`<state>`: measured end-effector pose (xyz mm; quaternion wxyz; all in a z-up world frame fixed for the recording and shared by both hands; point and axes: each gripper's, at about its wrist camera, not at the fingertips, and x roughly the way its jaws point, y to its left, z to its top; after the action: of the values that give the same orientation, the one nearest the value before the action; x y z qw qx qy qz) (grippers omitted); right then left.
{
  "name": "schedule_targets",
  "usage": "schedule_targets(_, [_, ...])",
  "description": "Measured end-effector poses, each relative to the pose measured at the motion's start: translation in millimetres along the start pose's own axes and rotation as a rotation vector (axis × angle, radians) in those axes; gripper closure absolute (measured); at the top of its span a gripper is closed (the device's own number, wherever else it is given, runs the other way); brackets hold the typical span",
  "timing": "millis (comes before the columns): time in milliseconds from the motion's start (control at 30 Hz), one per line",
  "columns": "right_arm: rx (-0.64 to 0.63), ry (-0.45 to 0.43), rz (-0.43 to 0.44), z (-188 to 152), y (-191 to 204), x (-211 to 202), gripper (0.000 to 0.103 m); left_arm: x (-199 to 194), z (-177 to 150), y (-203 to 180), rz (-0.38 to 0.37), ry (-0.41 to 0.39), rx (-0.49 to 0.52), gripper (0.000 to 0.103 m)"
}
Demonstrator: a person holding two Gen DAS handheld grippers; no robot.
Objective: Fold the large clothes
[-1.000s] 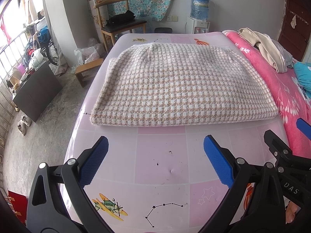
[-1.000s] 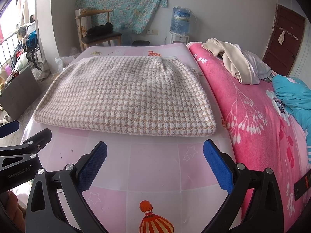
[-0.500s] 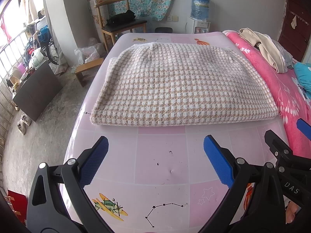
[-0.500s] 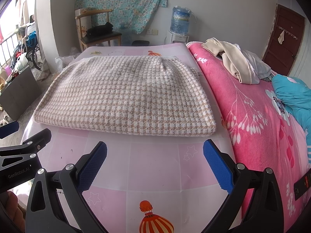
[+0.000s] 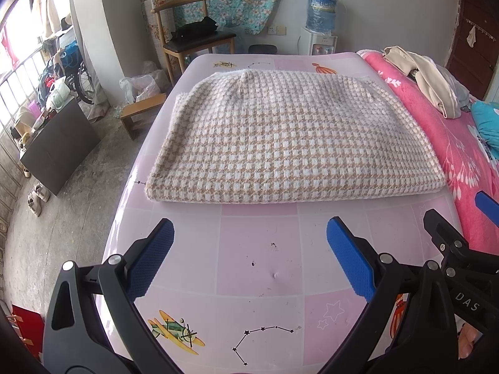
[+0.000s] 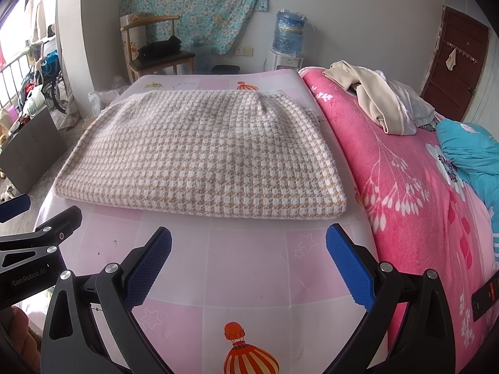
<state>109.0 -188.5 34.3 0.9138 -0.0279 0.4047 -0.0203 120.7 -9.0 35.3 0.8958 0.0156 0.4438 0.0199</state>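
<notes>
We hold both tools over the near end of the pink bench point(image 5: 259, 268), and the folded sweater point(image 5: 290, 137) is our landmark for everything else. It lies flat on the bench as a thick rectangular stack, knitted in a tan and white houndstooth check, with its folded near edge running across in front of us. A strip of bare bench top separates that edge from the blue pads.

Our left tool point(image 5: 249, 249) sits short of the sweater's near edge, its two fingers spread wide apart and nothing between them. Our right tool point(image 6: 249, 249) sits short of the sweater's near right corner, likewise spread wide and holding nothing. Neither tool touches the knit. In the left wrist view the right tool's black frame and a blue pad show to the right of the sweater's near corner; in the right wrist view the left tool's frame shows off the sweater's near left corner.

Just right of the sweater runs the pink floral blanket point(image 6: 405, 193) on the bed, with a heap of beige clothes point(image 6: 371, 99) on it. Beyond the sweater's far edge stand a wooden chair point(image 5: 193, 37) and a water dispenser point(image 5: 319, 21) against the wall.
</notes>
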Motion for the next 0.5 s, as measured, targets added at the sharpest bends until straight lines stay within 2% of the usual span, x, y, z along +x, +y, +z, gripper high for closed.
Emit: schedule_targets(500, [0.002,0.001,0.001,0.0,-0.4,-0.2,0.006,-1.3,1.7,-1.2,-0.001,-0.001,-0.002,0.008])
